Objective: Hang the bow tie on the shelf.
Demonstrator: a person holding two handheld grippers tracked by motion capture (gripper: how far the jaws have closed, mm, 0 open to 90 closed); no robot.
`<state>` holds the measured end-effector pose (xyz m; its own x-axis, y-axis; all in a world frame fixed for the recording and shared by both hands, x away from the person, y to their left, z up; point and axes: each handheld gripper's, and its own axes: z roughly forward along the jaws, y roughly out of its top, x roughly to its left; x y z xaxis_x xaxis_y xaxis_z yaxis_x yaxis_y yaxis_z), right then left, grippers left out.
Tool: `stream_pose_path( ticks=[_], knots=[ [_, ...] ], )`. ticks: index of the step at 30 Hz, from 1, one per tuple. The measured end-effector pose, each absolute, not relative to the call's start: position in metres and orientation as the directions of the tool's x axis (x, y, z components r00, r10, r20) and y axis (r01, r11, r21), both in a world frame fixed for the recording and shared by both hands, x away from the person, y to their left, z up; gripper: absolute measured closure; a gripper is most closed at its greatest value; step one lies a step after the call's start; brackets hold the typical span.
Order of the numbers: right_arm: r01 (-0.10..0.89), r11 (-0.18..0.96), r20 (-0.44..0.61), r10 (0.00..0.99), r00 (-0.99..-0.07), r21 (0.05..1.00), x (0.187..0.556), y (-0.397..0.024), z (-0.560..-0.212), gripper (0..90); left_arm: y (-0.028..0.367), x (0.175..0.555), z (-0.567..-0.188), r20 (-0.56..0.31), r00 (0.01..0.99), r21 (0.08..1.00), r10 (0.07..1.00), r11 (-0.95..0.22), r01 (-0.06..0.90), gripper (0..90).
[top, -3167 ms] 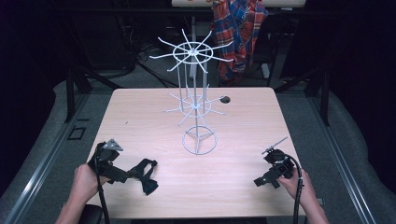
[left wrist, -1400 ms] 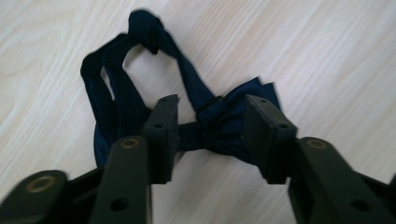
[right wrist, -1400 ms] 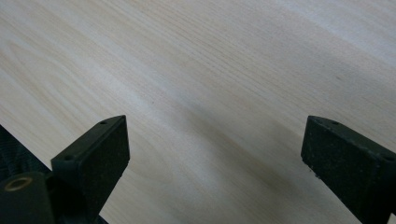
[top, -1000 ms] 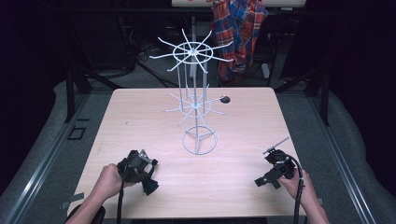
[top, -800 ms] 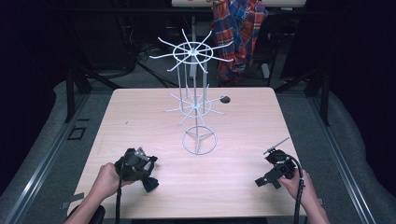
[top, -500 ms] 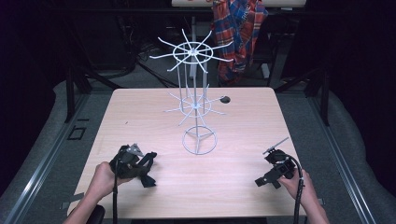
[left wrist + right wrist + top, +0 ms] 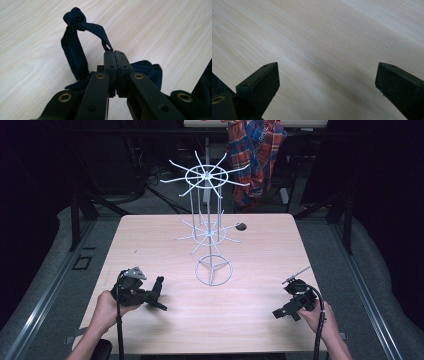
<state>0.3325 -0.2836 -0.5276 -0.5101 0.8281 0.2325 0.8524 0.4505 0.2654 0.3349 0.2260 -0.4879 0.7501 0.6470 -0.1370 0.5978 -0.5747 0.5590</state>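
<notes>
My left gripper (image 7: 113, 53) is clamped on a dark blue knotted strap (image 7: 75, 47) near the table's (image 7: 260, 270) front left edge — my right gripper (image 7: 327, 82) hangs wide apart over bare wood, well clear of the wire rack (image 7: 212, 232).

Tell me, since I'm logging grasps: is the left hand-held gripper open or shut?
Shut: the left hand-held gripper has its jaws pressed together on a dark blue fabric strap.

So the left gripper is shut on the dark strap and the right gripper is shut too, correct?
Not quite. The left gripper is shut on the dark strap, but the right gripper is open: the right gripper view shows its jaws wide apart over the bare table.
</notes>
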Motion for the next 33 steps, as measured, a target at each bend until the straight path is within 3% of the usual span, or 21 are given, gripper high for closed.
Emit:
stream_pose_path(
  ticks=[7,16,18,33],
  knots=[
    [0.847,0.442,0.203,0.837,-0.508,0.297,0.332,-0.287,-0.526,2.9,0.228,0.338,-0.482,-0.148,0.737,0.587,0.66,-0.541,0.602,89.4],
    [0.843,0.47,0.189,0.831,-0.523,0.264,0.333,-0.286,-0.524,3.7,0.231,0.341,-0.471,-0.156,0.727,0.642,0.669,-0.49,0.589,89.4],
    [0.853,0.43,0.2,0.845,-0.495,0.294,0.331,-0.284,-0.526,3.8,0.231,0.341,-0.47,-0.153,0.728,0.647,0.668,-0.489,0.584,89.3],
    [0.844,0.476,0.185,0.832,-0.524,0.249,0.334,-0.286,-0.526,4.3,0.232,0.351,-0.45,-0.133,0.726,0.722,0.675,-0.436,0.538,89.3]
  ],
)
